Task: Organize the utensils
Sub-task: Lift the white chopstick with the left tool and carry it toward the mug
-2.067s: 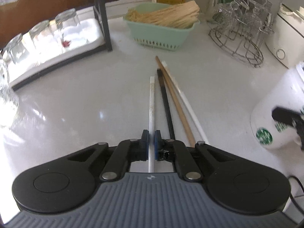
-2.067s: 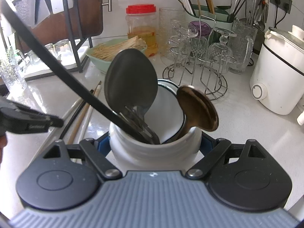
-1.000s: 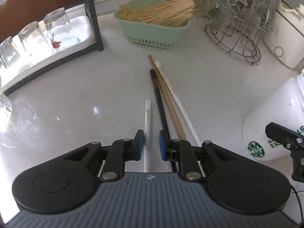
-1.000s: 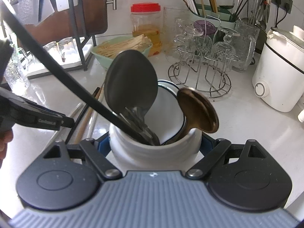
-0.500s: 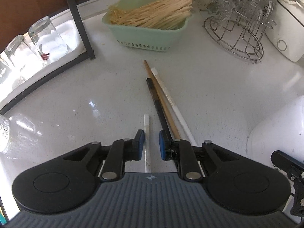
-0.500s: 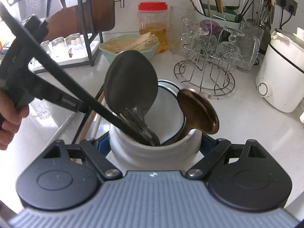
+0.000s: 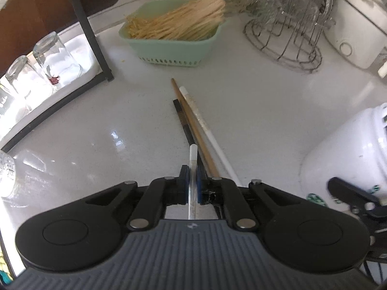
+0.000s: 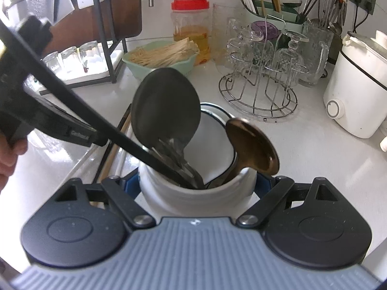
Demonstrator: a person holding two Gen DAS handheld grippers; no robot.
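My left gripper (image 7: pixel 192 171) has just been closing and is now shut on a short white chopstick (image 7: pixel 193 153) near its far end. To its right on the white counter lie a black chopstick (image 7: pixel 180 113), a brown one (image 7: pixel 191 125) and a long white one (image 7: pixel 205 130). My right gripper (image 8: pixel 197 186) is shut on a white jar (image 8: pixel 193 198), also seen at the right edge of the left wrist view as the white jar (image 7: pixel 350 149). In the jar stand a dark spoon (image 8: pixel 167 101), a brown spoon (image 8: pixel 254 145) and a long black handle (image 8: pixel 72 101).
A green basket of thin sticks (image 7: pixel 174 41) sits at the back. A wire rack with glasses (image 7: pixel 285 43) and a white cooker (image 7: pixel 358 41) stand to the right. Upturned glasses (image 7: pixel 48 55) line a tray under a black frame on the left. A hand (image 8: pixel 9 154) holds the left gripper.
The left gripper let go of the white chopstick, slid forward along it so less of it sticks out, and has closed on it again. The right gripper and jar stayed put.
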